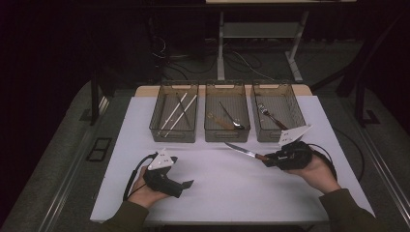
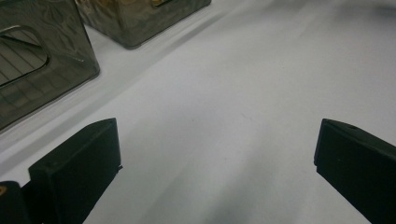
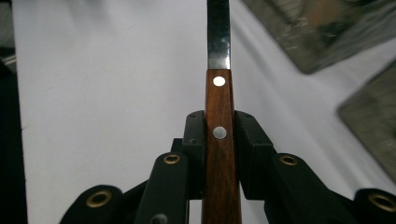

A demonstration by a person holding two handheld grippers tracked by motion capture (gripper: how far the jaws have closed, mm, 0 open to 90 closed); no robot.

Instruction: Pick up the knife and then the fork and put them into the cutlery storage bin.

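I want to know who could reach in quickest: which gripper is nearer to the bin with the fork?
Right. The right gripper, shut on the knife, sits just in front of the fork bin. The left gripper, open and empty, is far across the table, nearer the chopstick bin.

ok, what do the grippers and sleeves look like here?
Both grippers, left gripper and right gripper, are black with blocky jaws and brass-ringed holes. Each carries a pale three-cornered plate and trails a black cable. The sleeves are dark olive.
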